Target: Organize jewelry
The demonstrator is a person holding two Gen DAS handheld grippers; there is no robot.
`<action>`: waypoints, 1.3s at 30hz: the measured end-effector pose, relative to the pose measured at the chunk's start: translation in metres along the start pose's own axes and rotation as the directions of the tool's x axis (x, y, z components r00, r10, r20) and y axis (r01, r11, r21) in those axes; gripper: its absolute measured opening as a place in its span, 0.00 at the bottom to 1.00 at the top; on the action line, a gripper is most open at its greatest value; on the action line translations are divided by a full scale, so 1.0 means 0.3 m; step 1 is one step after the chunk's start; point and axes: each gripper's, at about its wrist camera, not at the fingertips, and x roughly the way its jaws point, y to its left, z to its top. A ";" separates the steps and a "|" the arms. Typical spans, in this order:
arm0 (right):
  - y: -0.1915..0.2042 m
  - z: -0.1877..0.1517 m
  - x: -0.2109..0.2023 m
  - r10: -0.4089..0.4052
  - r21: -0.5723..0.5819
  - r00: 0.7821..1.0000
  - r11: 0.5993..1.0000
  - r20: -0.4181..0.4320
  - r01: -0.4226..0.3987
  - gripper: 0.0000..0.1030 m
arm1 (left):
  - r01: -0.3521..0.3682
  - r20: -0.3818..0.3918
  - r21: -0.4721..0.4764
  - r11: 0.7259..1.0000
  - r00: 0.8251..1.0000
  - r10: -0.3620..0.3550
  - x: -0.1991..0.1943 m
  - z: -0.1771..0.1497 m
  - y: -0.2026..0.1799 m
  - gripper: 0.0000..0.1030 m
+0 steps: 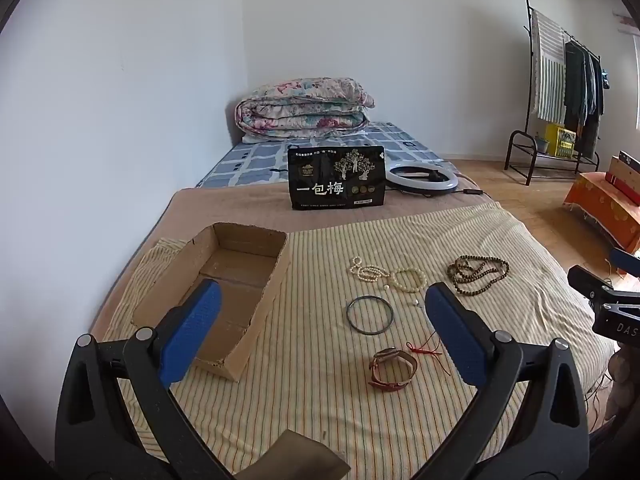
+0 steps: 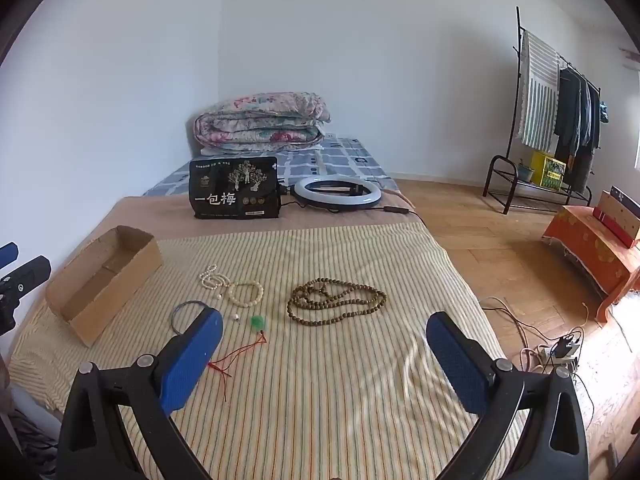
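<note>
Both grippers are hanging over the striped cloth [image 1: 320, 420] with jaws spread wide and nothing between them, seemingly poised to start. Going left to right: the box [image 1: 224, 292] is sitting open-topped, likely to take the jewelry; the left gripper [image 1: 320, 328] is framing the bangle [image 1: 370, 315] and watch [image 1: 394, 369]; the right gripper [image 2: 324, 356] is facing the brown beads [image 2: 336, 301].

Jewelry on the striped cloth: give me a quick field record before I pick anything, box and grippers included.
box: cardboard box, open top, looks empty
loose on cloth: brown bead necklace, cream bracelet, pearl strand, dark bangle, watch, green pendant on red cord
left gripper: open, empty
right gripper: open, empty
</note>
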 end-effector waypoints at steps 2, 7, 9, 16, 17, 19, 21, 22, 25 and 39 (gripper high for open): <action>0.004 0.001 0.002 0.002 -0.002 1.000 1.000 0.000 -0.002 1.00 | 0.001 0.013 -0.011 1.000 1.000 -0.001 -0.004 -0.002 0.000 1.00; 0.007 -0.001 0.003 0.014 -0.008 1.000 1.000 -0.001 -0.014 1.00 | 0.006 0.004 -0.021 1.000 1.000 -0.006 0.009 -0.004 0.007 1.00; 0.004 -0.004 0.002 0.015 -0.011 1.000 1.000 0.000 -0.015 1.00 | 0.007 0.004 -0.024 1.000 1.000 -0.007 -0.004 -0.001 0.012 1.00; 0.026 -0.003 0.013 -0.012 -0.038 1.000 0.999 -0.020 0.012 1.00 | 0.015 0.003 -0.031 0.999 1.000 -0.015 -0.010 0.003 0.022 1.00; 0.027 0.001 0.013 -0.015 -0.033 1.000 0.999 -0.022 0.014 1.00 | 0.016 0.003 -0.032 0.999 1.000 -0.016 -0.011 0.003 0.023 1.00; 0.024 0.002 0.014 -0.017 -0.029 1.000 0.999 -0.024 0.016 1.00 | 0.016 0.003 -0.034 0.999 1.000 -0.016 -0.012 0.001 0.022 1.00; 0.020 -0.001 0.015 -0.019 -0.027 1.000 0.999 -0.024 0.018 1.00 | 0.015 0.003 -0.033 0.999 1.000 -0.015 -0.024 0.005 0.022 1.00; 0.020 -0.001 0.018 -0.019 -0.026 1.000 0.999 -0.025 0.018 1.00 | 0.015 0.004 -0.036 0.999 1.000 -0.015 -0.023 0.004 0.024 1.00; 0.019 -0.003 0.017 -0.018 -0.029 1.000 0.999 -0.025 0.017 1.00 | 0.015 0.002 -0.036 0.999 1.000 -0.015 -0.025 0.003 0.024 1.00; 0.016 -0.017 0.031 -0.026 -0.034 0.999 0.999 -0.031 0.025 1.00 | 0.017 0.001 -0.039 0.999 1.000 -0.017 -0.020 0.002 0.028 1.00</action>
